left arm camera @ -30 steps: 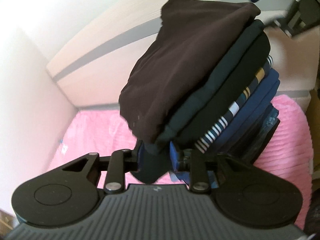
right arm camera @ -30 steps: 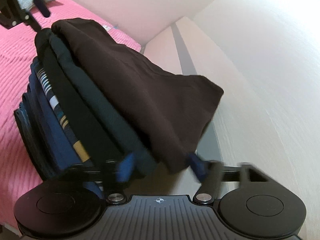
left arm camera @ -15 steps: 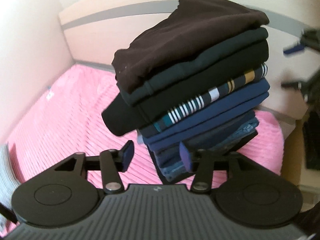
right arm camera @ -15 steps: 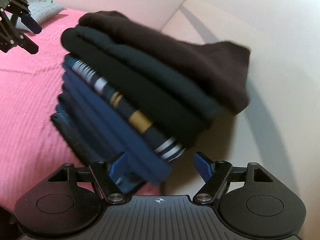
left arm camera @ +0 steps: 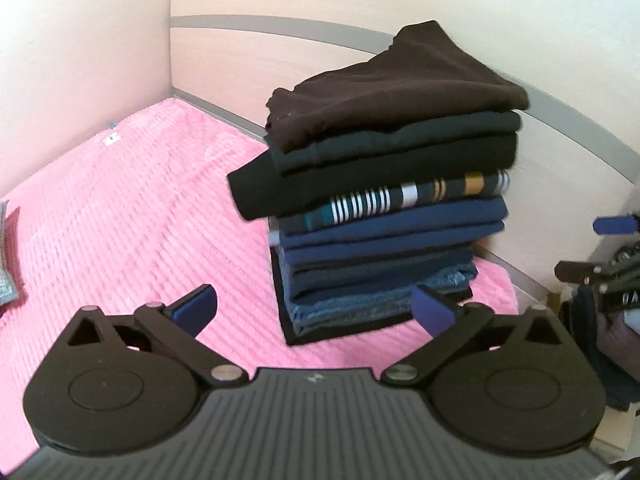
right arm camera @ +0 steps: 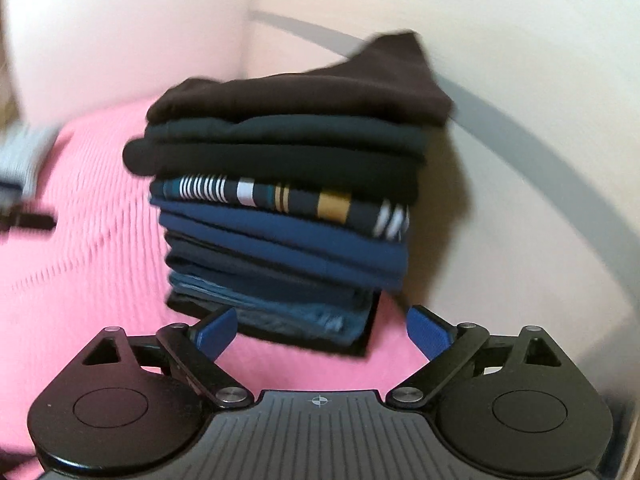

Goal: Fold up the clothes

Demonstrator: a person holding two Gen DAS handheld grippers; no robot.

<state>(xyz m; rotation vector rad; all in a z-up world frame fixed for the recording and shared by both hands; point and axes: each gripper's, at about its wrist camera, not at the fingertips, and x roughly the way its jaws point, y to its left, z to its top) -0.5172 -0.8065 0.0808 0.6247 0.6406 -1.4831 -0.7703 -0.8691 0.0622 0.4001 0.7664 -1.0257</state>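
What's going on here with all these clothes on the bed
A person with a gripper in each hand is folding clothes. A tall stack of folded clothes sits on the pink bedspread by the headboard, a brown garment on top. The left gripper and right gripper are open, holding nothing.

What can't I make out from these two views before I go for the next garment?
- Stack of folded clothes: its far side is hidden by its own bulk in both views; blurred in the right wrist view.
- Black piece under the stack: covered by the stack, only edges show.
- Grey item: cut off by the left edge, left wrist view.
- Dark objects beside the bed: cut off by the right edge, behind the right tool.
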